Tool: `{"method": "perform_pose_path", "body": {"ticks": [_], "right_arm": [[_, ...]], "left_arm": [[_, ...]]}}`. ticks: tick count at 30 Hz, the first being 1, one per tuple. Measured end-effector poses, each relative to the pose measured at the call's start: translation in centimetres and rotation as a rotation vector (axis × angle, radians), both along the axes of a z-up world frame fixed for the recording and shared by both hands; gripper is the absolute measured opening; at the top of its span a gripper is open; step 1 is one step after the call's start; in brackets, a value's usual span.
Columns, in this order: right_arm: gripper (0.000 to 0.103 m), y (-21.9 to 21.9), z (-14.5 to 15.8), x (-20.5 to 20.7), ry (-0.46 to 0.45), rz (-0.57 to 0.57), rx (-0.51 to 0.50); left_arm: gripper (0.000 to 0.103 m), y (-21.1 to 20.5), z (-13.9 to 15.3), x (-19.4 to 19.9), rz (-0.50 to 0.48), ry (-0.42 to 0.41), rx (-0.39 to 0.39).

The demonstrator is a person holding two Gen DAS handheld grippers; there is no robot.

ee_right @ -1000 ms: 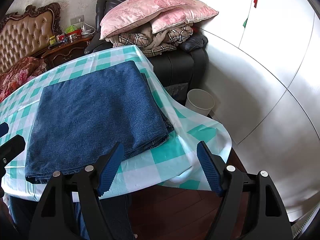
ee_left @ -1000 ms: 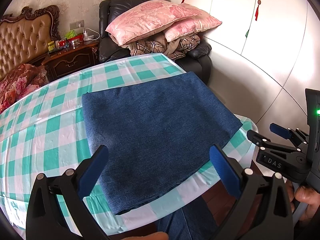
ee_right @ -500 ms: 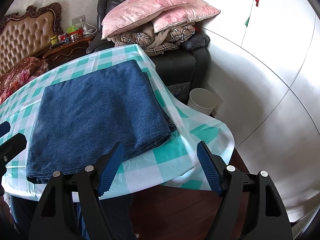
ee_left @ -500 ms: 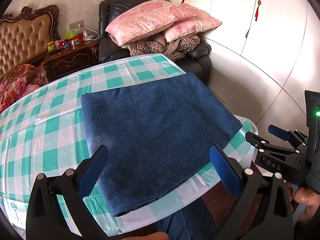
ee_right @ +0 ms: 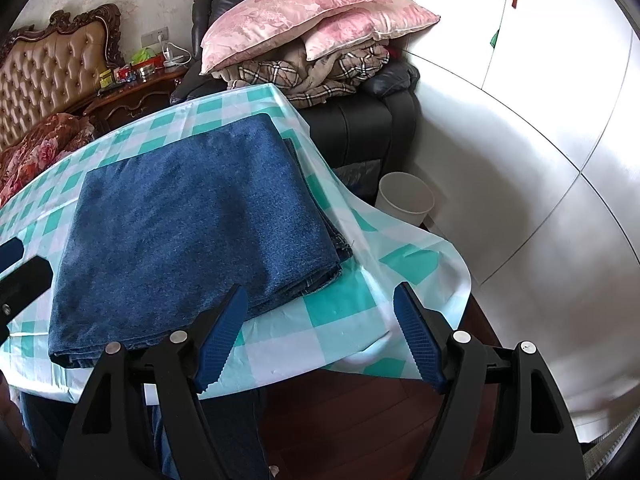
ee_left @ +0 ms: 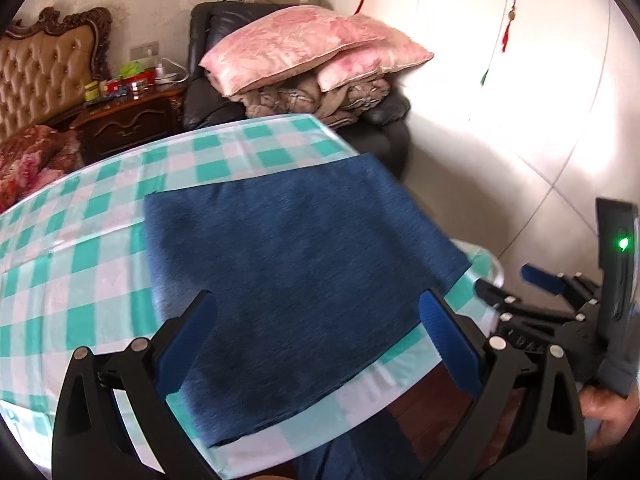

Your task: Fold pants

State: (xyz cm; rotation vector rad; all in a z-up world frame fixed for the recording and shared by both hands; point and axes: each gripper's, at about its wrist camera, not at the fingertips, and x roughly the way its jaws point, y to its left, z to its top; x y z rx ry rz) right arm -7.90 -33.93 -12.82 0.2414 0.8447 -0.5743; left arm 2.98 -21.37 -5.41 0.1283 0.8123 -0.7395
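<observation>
nearest you, your left gripper (ee_left: 316,344) hangs over the near edge of the table with its jaws spread wide and nothing between them. your right gripper (ee_right: 320,336) sits off the near right corner, jaws spread just as wide and also empty; in the left view you can see it beside the table's edge, apart from the cloth.

just past the fingertips lie the pants (ee_right: 192,220), a blue denim stack folded into a flat rectangle on the green-and-white checked tablecloth (ee_left: 80,260). its near edge runs close to the table's rim, and on its right side several stacked layers show, slightly staggered. neither gripper touches the fabric.

to judge by that, the folding looks done or nearly so, and you appear to be at the step of checking or backing off. if another fold is wanted, you'd need to bring both grippers to the near edge, pinch all the layers together at two corners and carry them over to the far edge; the staggered right side may slip apart unless every layer is caught.

beyond the table stand a dark armchair (ee_right: 360,120) piled with pink pillows (ee_right: 312,20) and a plaid blanket, a white bin (ee_right: 406,198) on the floor, and a wooden nightstand (ee_left: 132,120) beside a tufted headboard.
</observation>
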Motion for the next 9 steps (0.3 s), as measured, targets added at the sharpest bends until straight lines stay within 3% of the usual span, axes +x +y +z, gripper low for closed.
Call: {"method": "perform_pose_path", "body": {"ticks": [4, 6, 9], "right_arm": [[0.073, -0.9, 0.0, -0.2, -0.035, -0.046, 0.009], [0.081, -1.8, 0.0, -0.2, -0.082, -0.092, 0.007], [0.084, -3.7, -0.2, 0.6, -0.120, -0.182, -0.011]], "left_arm": [[0.101, 0.1, 0.3, 0.8, 0.007, 0.001, -0.026], [0.101, 2.0, 0.8, 0.9, 0.024, -0.004, -0.052], [0.101, 9.5, 1.1, 2.3, 0.207, -0.013, -0.094]]}}
